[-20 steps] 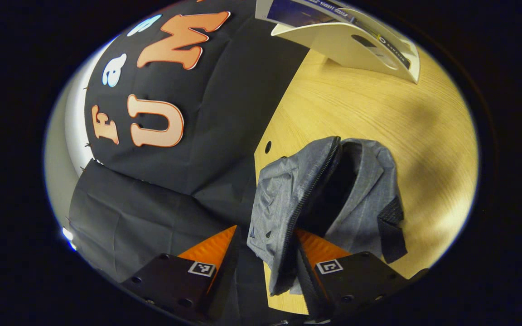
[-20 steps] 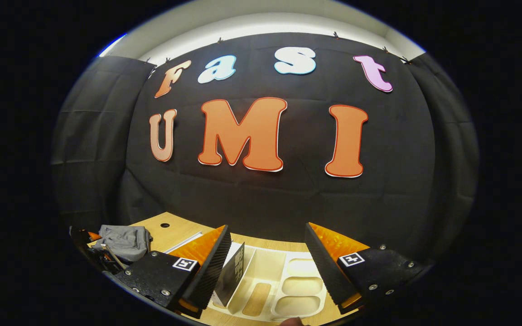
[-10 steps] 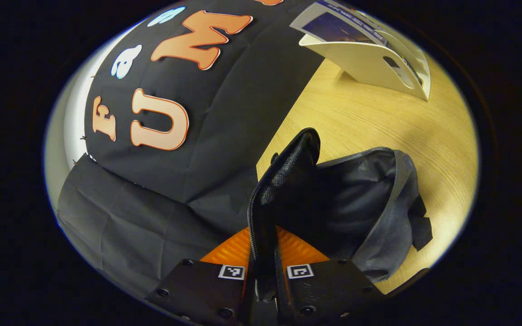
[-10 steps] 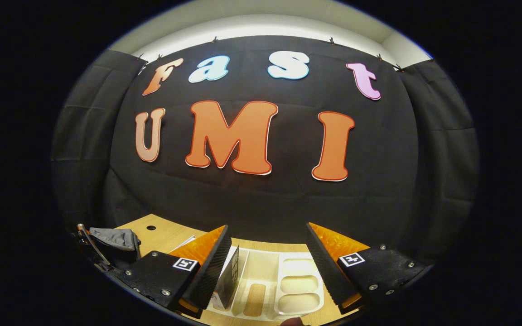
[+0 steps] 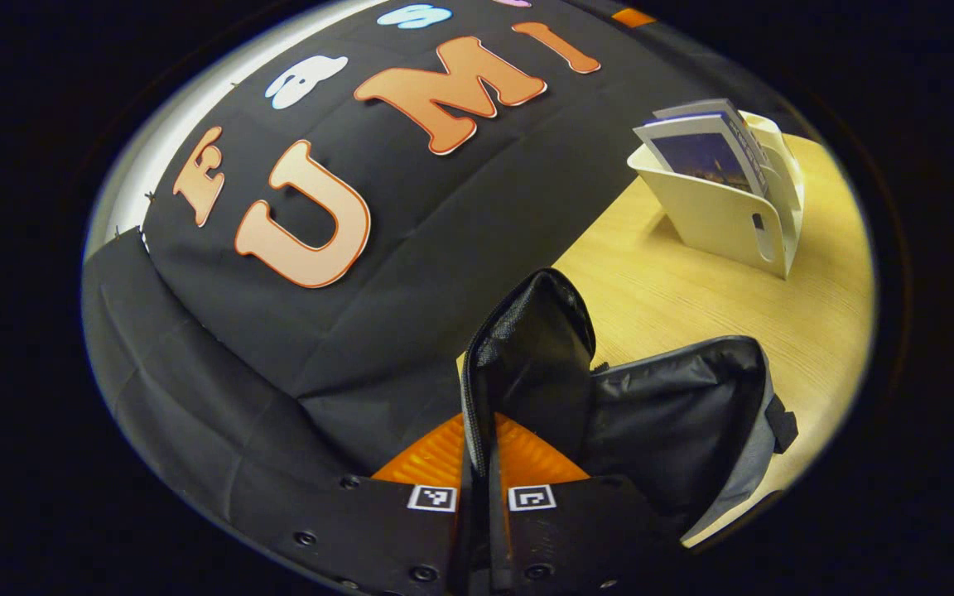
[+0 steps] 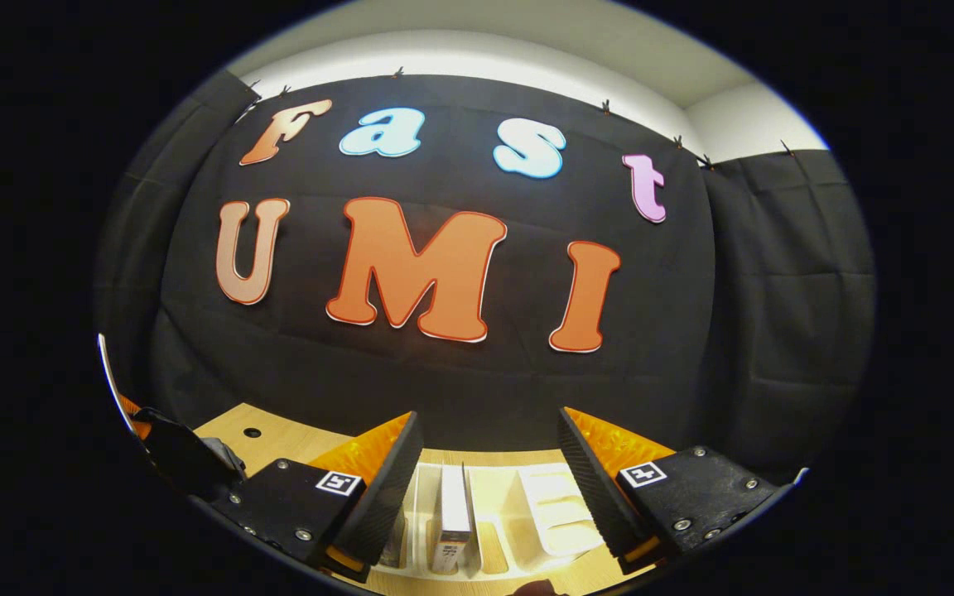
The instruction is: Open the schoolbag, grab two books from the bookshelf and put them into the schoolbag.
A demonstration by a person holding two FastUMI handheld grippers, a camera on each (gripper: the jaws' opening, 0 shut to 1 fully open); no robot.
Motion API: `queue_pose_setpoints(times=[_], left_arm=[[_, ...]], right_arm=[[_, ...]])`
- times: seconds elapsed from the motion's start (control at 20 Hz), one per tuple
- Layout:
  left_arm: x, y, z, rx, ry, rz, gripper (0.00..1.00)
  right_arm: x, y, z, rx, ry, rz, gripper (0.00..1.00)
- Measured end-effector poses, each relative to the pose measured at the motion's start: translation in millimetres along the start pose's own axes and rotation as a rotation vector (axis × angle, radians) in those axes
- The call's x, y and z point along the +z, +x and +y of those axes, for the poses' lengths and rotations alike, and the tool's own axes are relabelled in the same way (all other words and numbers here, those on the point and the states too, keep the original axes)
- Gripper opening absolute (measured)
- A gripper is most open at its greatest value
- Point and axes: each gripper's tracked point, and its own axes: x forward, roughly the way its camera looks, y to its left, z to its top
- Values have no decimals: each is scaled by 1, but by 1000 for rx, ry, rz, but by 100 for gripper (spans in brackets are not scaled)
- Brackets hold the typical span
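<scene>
Near the surface's (image 5: 676,290) back edge, the soft, limp schoolbag (image 5: 692,430) is held open by its flap, clamped in the left tongs (image 5: 489,488), while the right tongs (image 6: 485,463) are spread above the bookshelf (image 6: 543,513), whose stiff, light books (image 6: 452,513) are best taken by the spine.

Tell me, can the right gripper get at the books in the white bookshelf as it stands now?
Probably yes. The right gripper is open and poised just above the bookshelf, with an upright book showing between its fingers and nothing in between.
</scene>
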Motion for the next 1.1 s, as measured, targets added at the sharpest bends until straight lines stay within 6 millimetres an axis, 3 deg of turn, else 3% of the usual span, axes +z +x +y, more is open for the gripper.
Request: queue_pose_setpoints(times=[0.2,0.35,0.6,0.85,1.1], left_arm=[[3,6,14,-137,-91,-41,6],[13,7,27,-221,-154,-58,6],[16,11,26,-371,-231,-36,6],[25,16,31,-480,-386,9,5],[31,22,41,-527,-363,56,5]], right_arm=[[10,-14,37,30,23,66,97],[19,-15,47,41,5,96,97],[19,-10,64,116,-76,156,97],[3,7,84,225,-76,254,97],[-19,28,103,322,-71,364,98]])
